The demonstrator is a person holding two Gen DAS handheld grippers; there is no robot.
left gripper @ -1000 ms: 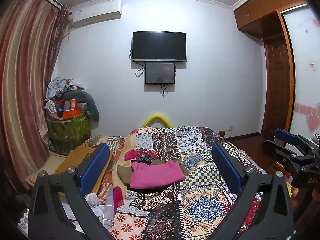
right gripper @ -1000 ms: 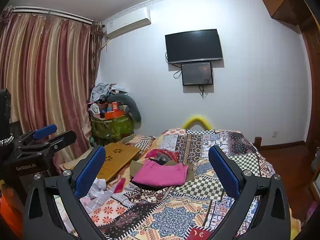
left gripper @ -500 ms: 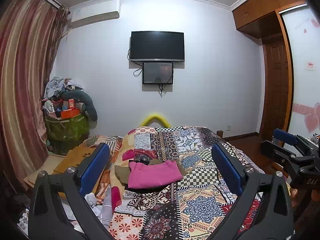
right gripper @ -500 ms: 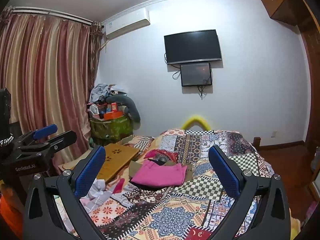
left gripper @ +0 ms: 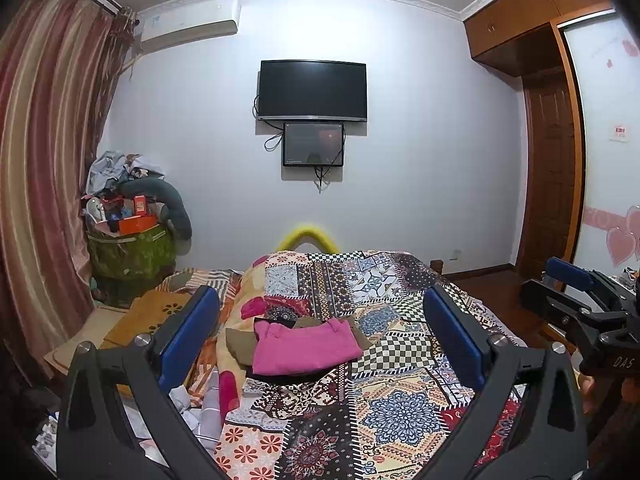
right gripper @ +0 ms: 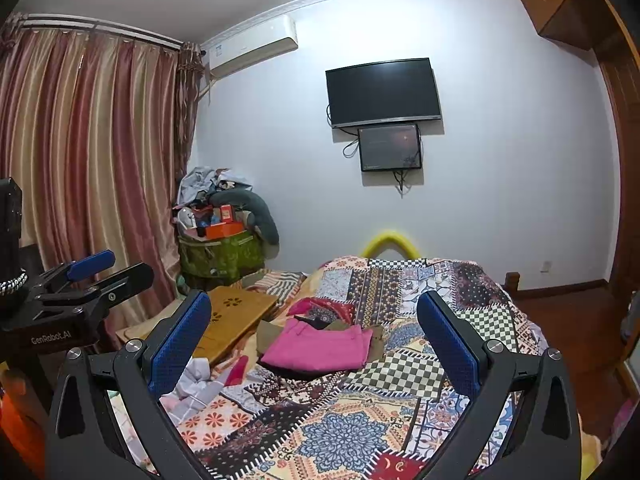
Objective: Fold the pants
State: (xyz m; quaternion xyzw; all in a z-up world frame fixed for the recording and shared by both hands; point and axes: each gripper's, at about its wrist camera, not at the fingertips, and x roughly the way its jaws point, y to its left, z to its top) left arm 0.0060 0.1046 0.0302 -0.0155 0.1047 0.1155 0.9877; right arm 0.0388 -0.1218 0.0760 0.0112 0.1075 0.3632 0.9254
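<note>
Change: in the left wrist view the room sits a little further left and lower than a second ago; the folded clothes lie as they did, and both grippers are as wide as before.
Left gripper point(left gripper: 321, 334): blue-padded fingers point(left gripper: 188, 336) spread wide, nothing between them, held above the near end of the bed.
Right gripper point(right gripper: 314, 336): fingers point(right gripper: 448, 340) likewise spread wide and empty; it also shows at the right edge of the left wrist view point(left gripper: 576, 292), beside the left gripper.
Pink pants point(left gripper: 304, 346): folded into a flat rectangle, waistband toward the far wall, on top of a small pile on the bed, well apart from both grippers.
Pile beneath: an olive-brown garment point(left gripper: 238, 340) sticks out at the left and behind; a dark garment point(left gripper: 288, 378) shows at the near edge.
Patchwork quilt point(left gripper: 400, 404): covers the bed, many-coloured squares, bare between grippers and pile.
Left of the bed: a wooden lap table point(right gripper: 236, 316) and crumpled pale cloth point(right gripper: 192, 380).
Corner: a green bin point(left gripper: 128, 252) heaped with boxes and clothes, beside striped curtains point(right gripper: 92, 152).
Far wall: a television point(left gripper: 312, 90), a smaller screen point(left gripper: 313, 144) under it, an air conditioner point(left gripper: 188, 26) up left.
Right side: a wooden door point(left gripper: 552, 176) under cabinets.
</note>
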